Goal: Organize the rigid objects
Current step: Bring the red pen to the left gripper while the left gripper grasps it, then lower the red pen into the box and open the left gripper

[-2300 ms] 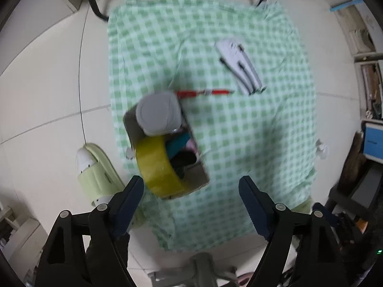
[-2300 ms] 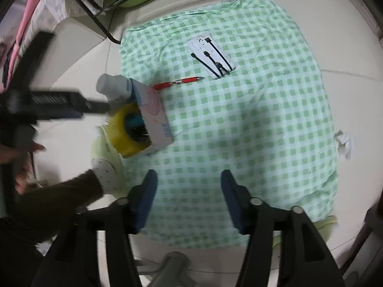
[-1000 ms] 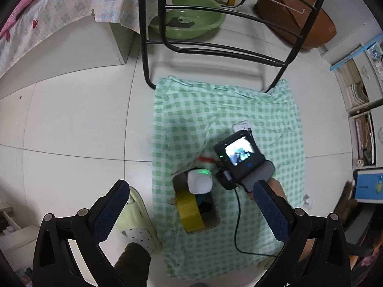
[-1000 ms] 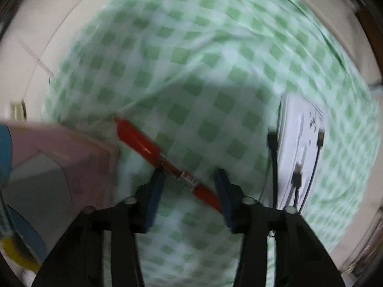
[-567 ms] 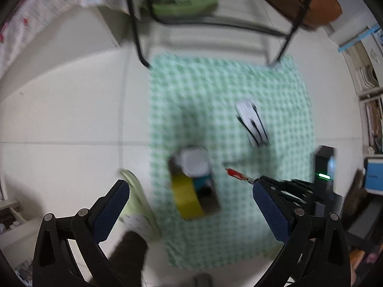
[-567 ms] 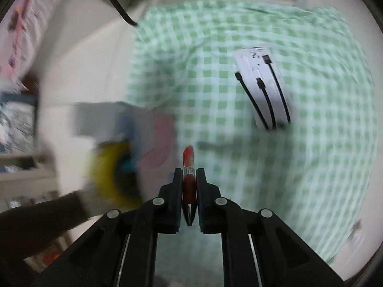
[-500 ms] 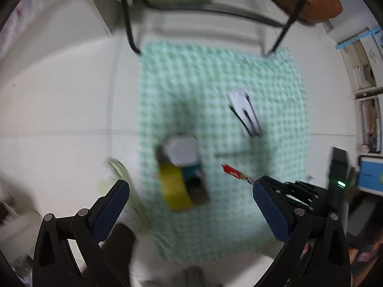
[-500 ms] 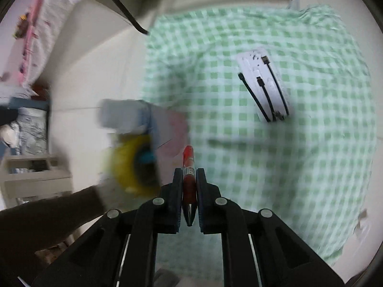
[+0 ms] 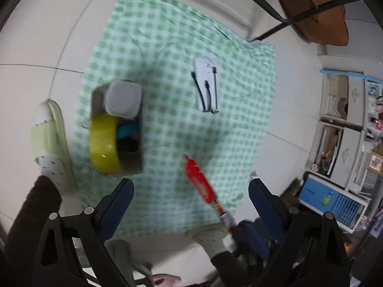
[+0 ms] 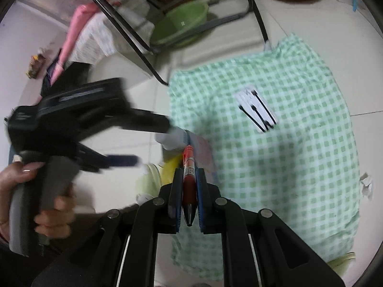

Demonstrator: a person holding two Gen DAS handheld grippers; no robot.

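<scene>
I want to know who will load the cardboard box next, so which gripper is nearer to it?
Hard to call. The left gripper, open and empty, hovers just short of the cardboard box. The right gripper, shut on the red pen, also hangs close, toward its right side.

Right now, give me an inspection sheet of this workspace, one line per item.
Surface: green checked cloth spread on a pale tiled floor.
Job's things: red pen held off the cloth; cardboard box holding a yellow tape roll, a grey-lidded container and something blue.
Clutter: crumpled white scrap at the cloth's edge.
Grippers: right gripper shut on the pen; left gripper open, holding nothing.
Cables: black cables on a white card, lying on the cloth.
Surroundings: green basin, black metal rack, shelves, the person's green slippers.
</scene>
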